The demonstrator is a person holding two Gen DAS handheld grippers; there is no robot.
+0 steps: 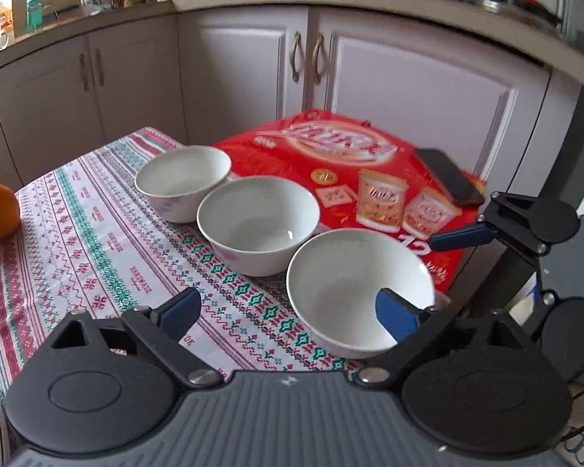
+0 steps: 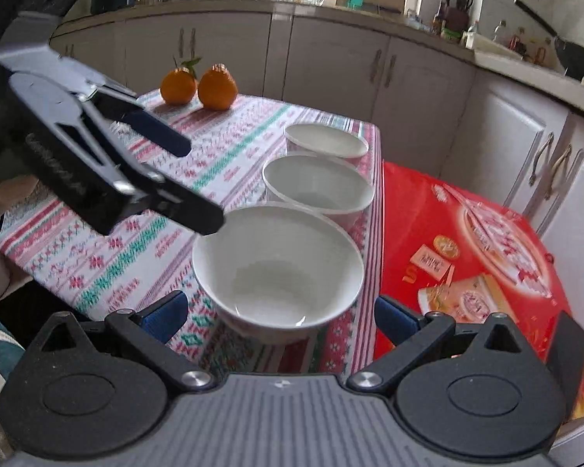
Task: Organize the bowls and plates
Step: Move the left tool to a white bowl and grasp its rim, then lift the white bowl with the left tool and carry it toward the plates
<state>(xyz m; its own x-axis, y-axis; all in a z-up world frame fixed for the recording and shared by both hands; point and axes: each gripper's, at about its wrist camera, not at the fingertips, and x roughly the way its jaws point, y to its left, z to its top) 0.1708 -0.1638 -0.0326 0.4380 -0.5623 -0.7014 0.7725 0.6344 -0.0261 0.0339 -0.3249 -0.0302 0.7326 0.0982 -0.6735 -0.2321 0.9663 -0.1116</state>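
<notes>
bowls: three lining up mid-frame, ready for nesting | left gripper (image 1: 288, 311): gaping over nearest bowl (image 1: 360, 292); right gripper (image 2: 280, 313): spreading wide, likely approaching its rim

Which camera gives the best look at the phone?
The left wrist view. The phone lies dark and in full outline on the far right corner of the red box. The right wrist view shows the red box but no phone on its visible part.

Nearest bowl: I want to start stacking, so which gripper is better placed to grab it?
Probably the right gripper: open, with the nearest bowl centred between its fingers. The left gripper sits off to its side.
</notes>
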